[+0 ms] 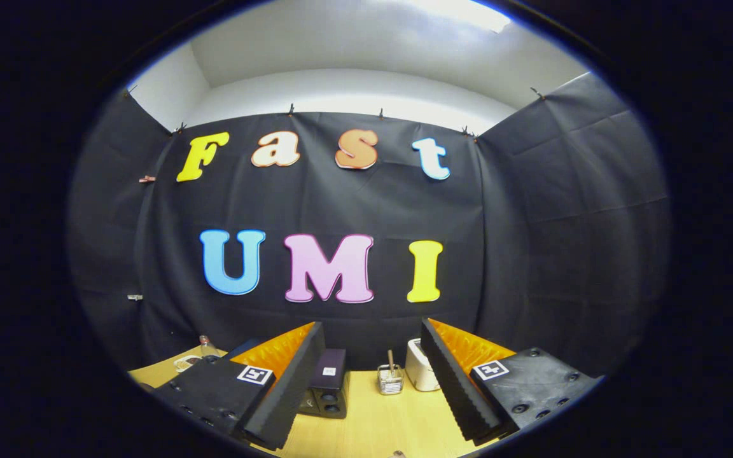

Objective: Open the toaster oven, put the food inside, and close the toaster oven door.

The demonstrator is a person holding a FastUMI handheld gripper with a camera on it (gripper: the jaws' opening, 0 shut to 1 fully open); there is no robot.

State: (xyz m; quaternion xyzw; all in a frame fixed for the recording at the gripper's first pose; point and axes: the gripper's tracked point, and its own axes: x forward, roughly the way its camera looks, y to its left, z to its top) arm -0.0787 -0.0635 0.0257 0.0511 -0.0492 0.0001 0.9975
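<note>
Jaws wide open, nothing held; our gripper [373, 381] sits raised over the wooden surface [379, 420]. We see the toaster oven [327, 383], dark, with knobs on its front, beyond the fingers near the back wall, partly hidden by the left finger [290, 388]. A small clear container [390, 379] with a stick in it stands just right of it, then a white appliance [420, 365]. Glass items [198, 356] lie far left. We can't pick out the food.
</note>
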